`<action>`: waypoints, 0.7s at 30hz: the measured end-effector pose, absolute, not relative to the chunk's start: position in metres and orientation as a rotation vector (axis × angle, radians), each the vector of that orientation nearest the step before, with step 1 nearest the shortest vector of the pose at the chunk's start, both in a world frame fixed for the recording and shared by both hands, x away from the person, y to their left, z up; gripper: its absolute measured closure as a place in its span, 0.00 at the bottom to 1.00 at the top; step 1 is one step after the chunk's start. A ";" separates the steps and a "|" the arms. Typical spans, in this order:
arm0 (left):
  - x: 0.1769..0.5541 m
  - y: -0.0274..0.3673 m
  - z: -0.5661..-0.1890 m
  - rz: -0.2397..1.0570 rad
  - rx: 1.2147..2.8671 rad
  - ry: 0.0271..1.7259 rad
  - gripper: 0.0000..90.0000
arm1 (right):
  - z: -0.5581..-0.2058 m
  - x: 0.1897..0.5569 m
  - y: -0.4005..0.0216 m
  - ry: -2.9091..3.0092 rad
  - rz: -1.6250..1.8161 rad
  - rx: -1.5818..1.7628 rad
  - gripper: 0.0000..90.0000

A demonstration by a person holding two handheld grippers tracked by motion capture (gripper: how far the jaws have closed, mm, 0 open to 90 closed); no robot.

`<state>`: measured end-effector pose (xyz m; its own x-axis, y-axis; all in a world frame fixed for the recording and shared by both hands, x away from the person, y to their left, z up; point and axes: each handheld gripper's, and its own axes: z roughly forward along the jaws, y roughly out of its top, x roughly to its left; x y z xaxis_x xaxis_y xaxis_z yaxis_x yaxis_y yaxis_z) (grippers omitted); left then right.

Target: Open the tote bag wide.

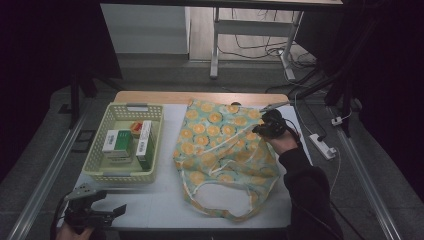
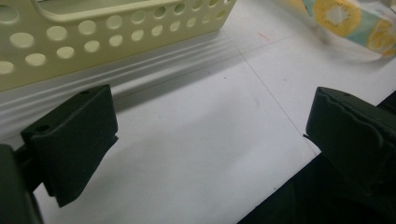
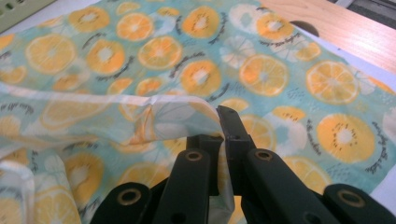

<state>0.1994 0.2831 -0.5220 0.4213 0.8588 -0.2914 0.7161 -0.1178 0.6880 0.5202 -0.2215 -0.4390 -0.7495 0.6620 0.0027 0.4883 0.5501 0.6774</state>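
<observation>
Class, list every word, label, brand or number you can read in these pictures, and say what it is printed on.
None can be read for certain.
Fruit-print bag: curved dark lettering beside the orange slices, too blurred to read.
Green-and-white boxes in the basket: printed faces, too small to read.
White-and-red box: print too small to read.
Right tongs, shut on the bag's hem: no marking.

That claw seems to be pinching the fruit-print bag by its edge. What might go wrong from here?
The right gripper pinches only a thin fold of the bag, so the fabric may slip free when pulled. The bag is limp and could sag shut. The left gripper is open near the basket and gives no support.
</observation>
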 end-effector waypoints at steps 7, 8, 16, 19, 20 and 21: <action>0.199 0.284 -0.522 0.223 1.875 1.344 0.03 | -0.457 0.540 -0.214 2.527 0.967 1.012 0.99; 0.199 0.284 -0.522 0.223 1.875 1.345 0.03 | -0.461 0.541 -0.213 2.528 0.962 1.021 0.99; 0.199 0.284 -0.522 0.222 1.870 1.347 0.03 | -0.500 0.549 -0.209 2.575 0.861 1.090 0.89; 0.199 0.284 -0.522 0.222 1.871 1.348 0.03 | -0.505 0.549 -0.212 2.570 0.862 1.122 0.75; 0.200 0.284 -0.522 0.223 1.871 1.348 0.03 | -0.504 0.548 -0.215 2.568 0.882 1.131 0.69; 0.200 0.284 -0.522 0.223 1.872 1.348 0.03 | -0.501 0.547 -0.218 2.557 0.910 1.153 0.64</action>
